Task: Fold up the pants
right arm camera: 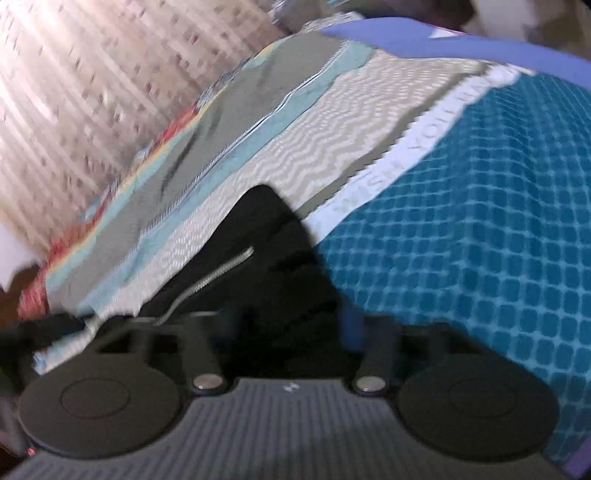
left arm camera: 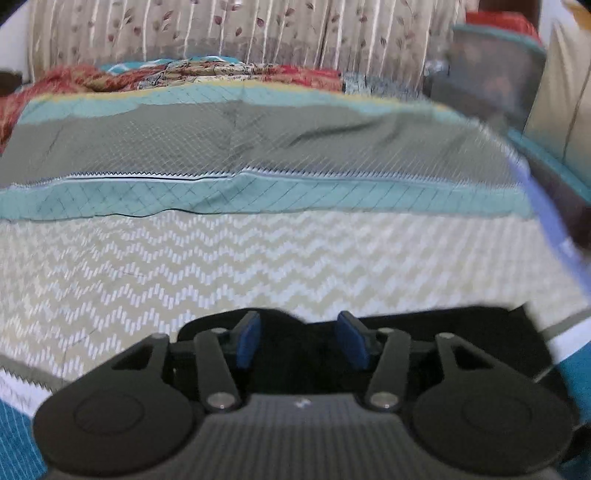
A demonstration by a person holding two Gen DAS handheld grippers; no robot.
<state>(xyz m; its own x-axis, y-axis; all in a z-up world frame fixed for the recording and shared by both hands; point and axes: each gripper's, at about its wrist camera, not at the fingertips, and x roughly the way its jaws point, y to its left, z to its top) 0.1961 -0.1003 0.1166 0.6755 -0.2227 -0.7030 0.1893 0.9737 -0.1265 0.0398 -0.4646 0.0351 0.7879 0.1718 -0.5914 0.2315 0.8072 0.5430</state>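
Note:
The black pants (left arm camera: pixel 436 332) lie on the patterned bedspread (left arm camera: pixel 258 258), right under my left gripper (left arm camera: pixel 301 341). Its blue pads (left arm camera: pixel 248 341) stand apart, so it is open, with black cloth below and between them. In the right wrist view the black pants (right arm camera: pixel 266 251) show a silver zipper (right arm camera: pixel 218 275) and run up from my right gripper (right arm camera: pixel 291 328). That view is blurred; one blue pad (right arm camera: pixel 351 328) shows on the right, the left one is lost against the dark cloth. I cannot tell whether the right gripper holds the pants.
The bed carries a teal, grey and zigzag cover, with a red floral blanket (left arm camera: pixel 74 81) bunched at the far side. A floral curtain (left arm camera: pixel 258 33) hangs behind. A dark container (left arm camera: pixel 495 70) stands at the far right. A blue sleeve (right arm camera: pixel 443 40) shows at the top.

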